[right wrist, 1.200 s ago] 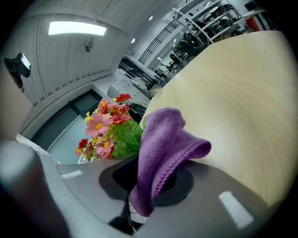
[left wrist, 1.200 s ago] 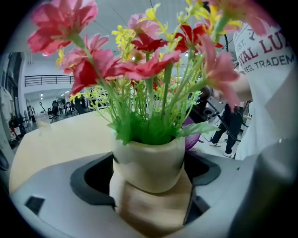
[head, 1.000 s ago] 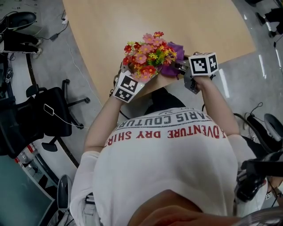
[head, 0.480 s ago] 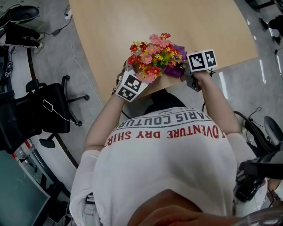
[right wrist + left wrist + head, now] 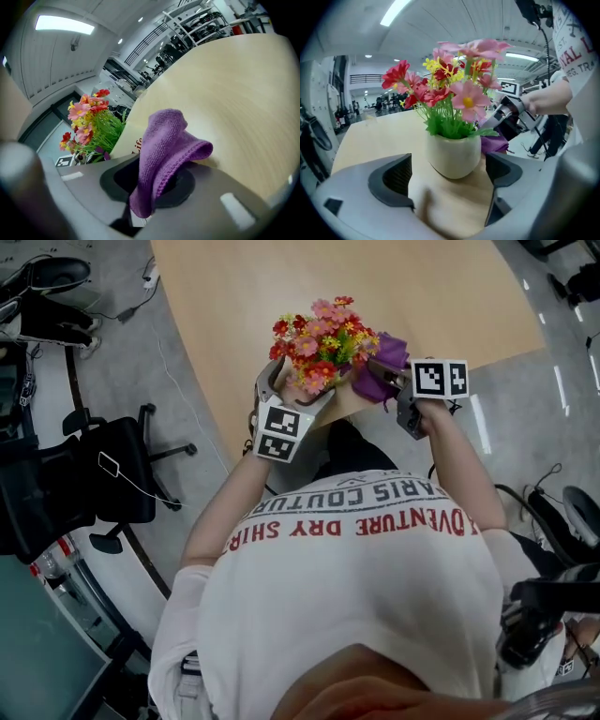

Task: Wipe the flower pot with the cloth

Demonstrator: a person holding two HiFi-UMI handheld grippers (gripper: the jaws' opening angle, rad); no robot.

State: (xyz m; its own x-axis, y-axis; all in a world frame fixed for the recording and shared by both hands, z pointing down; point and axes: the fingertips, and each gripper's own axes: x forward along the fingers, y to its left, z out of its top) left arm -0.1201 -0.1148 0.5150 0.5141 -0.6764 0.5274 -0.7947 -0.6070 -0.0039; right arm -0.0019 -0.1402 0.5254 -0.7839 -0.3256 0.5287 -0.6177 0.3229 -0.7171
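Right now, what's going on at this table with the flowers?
A person works at a wooden table with a hand-held gripper in each hand. The left hand-held gripper is open; a cream flower pot of colourful flowers stands just ahead between its jaws, and the pads are not pressing on it. The right hand-held gripper is shut on a purple cloth, held close beside the pot. Whether the cloth touches the pot cannot be told.

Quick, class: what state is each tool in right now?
Left tool: open, flower pot just ahead, not gripped.
Right tool: closed on the purple cloth.
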